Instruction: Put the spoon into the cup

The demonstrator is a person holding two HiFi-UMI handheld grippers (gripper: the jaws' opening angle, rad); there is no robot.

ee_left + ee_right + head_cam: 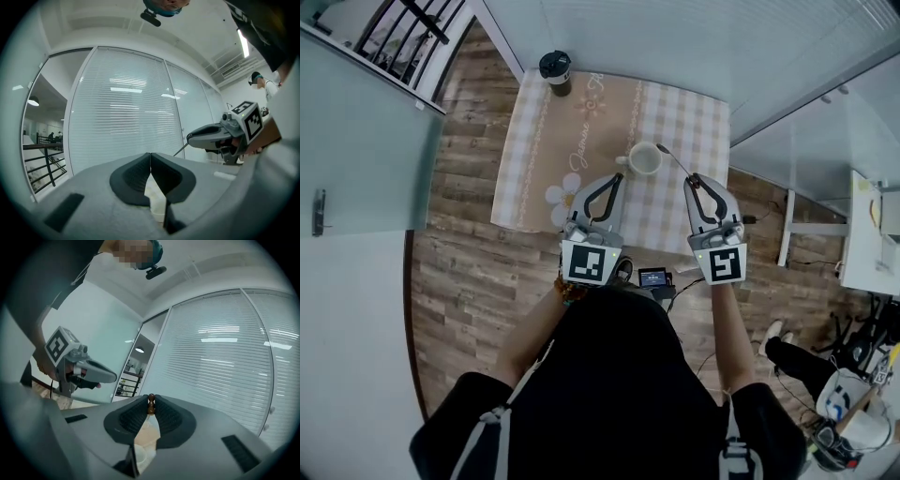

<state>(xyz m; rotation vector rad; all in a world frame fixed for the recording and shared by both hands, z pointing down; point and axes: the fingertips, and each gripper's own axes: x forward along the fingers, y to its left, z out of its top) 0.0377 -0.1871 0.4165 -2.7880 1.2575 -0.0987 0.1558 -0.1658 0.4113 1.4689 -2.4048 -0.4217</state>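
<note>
Currently mid-carry: the right gripper [695, 180] pinches the slim metal spoon [673, 160] by its brown beaded handle, bowl seemingly just beside the white ceramic cup [644, 157] on the checked-cloth surface [534, 141], while the left gripper [616, 179] is pressed together, empty; next, lift the bowl over the rim.

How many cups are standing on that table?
2: a white cup near the middle of the table, and a dark-lidded cup at its far edge. Nothing seems to hide another.

Head view steeply down, others level
</note>
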